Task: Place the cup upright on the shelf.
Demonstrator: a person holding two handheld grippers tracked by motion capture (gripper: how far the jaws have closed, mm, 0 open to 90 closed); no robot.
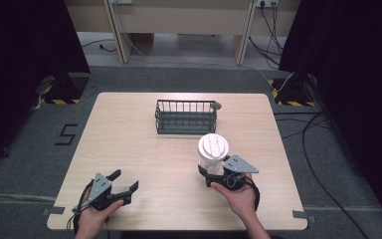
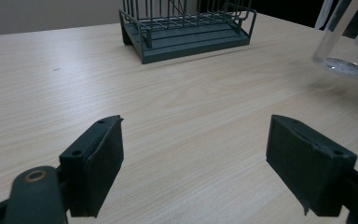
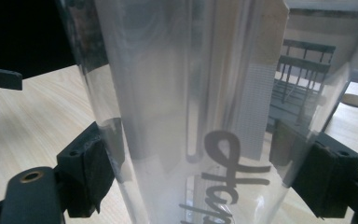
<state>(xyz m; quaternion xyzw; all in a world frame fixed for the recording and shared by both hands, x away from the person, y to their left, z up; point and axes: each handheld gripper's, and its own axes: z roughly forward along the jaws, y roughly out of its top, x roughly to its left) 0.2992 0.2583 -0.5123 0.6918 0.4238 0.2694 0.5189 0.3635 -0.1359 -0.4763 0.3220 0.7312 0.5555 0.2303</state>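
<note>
A clear plastic cup (image 1: 213, 149) with a white lid stands out at the table's right-middle. My right gripper (image 1: 218, 175) is shut on the cup's lower body. In the right gripper view the cup (image 3: 191, 116) carries dark lettering, and a black jaw presses on each of its sides at my right gripper (image 3: 200, 158). My left gripper (image 1: 126, 179) is open near the front left, low over bare wood. In the left gripper view its jaws at my left gripper (image 2: 193, 140) stand wide apart, with the cup's base (image 2: 349, 51) at the upper right.
A dark wire rack (image 1: 185, 117) sits at the table's back middle, also seen ahead as the rack (image 2: 186, 28). A small grey disc (image 1: 217, 105) lies by its right corner. The light wooden table (image 1: 129, 139) has its front edge just below both hands.
</note>
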